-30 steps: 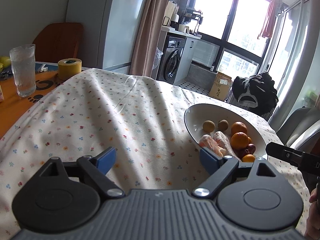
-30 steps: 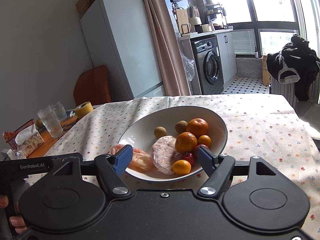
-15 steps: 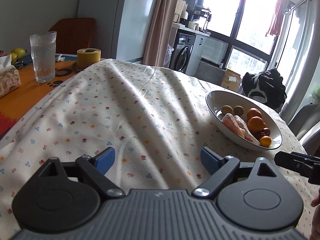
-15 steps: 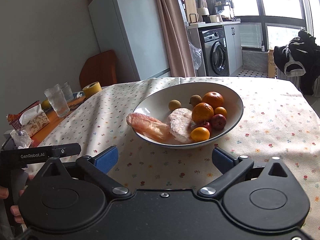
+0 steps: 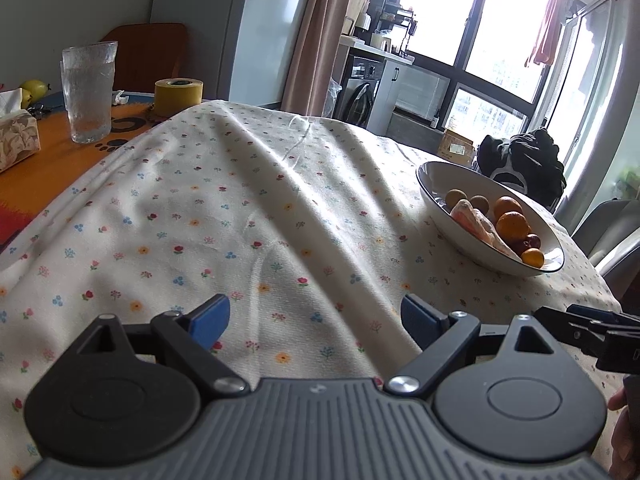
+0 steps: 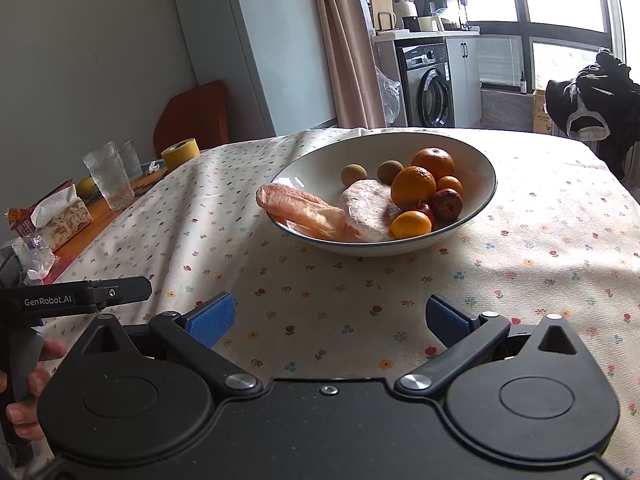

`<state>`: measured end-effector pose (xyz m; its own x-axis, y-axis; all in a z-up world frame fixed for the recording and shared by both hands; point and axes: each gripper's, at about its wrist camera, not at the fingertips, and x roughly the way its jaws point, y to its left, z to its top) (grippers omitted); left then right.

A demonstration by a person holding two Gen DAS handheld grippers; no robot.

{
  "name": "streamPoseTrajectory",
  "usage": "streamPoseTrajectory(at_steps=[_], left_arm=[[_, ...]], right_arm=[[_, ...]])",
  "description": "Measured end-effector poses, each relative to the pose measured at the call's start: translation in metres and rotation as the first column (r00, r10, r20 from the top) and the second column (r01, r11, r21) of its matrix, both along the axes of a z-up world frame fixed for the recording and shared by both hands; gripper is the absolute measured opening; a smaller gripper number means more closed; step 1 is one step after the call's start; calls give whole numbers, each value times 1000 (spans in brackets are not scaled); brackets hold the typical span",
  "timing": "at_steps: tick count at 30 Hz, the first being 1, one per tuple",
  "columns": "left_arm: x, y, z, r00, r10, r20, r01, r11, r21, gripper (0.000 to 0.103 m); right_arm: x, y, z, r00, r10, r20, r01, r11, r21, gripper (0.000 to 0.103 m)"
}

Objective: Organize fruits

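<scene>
A white bowl (image 6: pixel 316 160) (image 5: pixel 436 176) rests on the floral tablecloth (image 6: pixel 520 240). It holds oranges (image 6: pixel 413 186), small brownish fruits (image 6: pixel 353 174), a dark red fruit (image 6: pixel 449 205) and two plastic-wrapped pomelo pieces (image 6: pixel 366 210); one wrapped piece (image 6: pixel 300 210) hangs over the near-left rim. My right gripper (image 6: pixel 330 320) is open and empty, low over the cloth in front of the bowl. Well to the bowl's left, my left gripper (image 5: pixel 316 320) hovers open over bare cloth, nothing between its blue pads (image 5: pixel 210 320).
At the table's left end, on an orange mat, stand a glass (image 5: pixel 90 92), a yellow tape roll (image 5: pixel 178 97), a tissue box (image 5: pixel 18 140) and a yellow-green fruit (image 5: pixel 32 88). A dark jacket (image 6: pixel 592 108) hangs beyond the far right edge.
Both grippers have drawn back from the bowl toward the near table edge. The bowl now looks smaller and farther in both views. Both jaws stayed open.
</scene>
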<state>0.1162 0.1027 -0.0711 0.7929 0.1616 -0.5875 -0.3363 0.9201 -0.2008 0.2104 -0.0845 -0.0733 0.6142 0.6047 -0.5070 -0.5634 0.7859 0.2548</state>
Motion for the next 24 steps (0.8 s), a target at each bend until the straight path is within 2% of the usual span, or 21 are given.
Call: streamPoseTrajectory(at_steps=[7, 24], left_arm=[[-9, -11, 7, 998, -62, -1, 62, 998, 14, 91], [-35, -39, 33, 990, -142, 1, 142, 987, 74, 91]], right_arm=[[-9, 5, 6, 1000, 11, 1, -11, 1000, 5, 103], [-42, -9, 34, 999, 17, 48, -18, 1000, 17, 103]])
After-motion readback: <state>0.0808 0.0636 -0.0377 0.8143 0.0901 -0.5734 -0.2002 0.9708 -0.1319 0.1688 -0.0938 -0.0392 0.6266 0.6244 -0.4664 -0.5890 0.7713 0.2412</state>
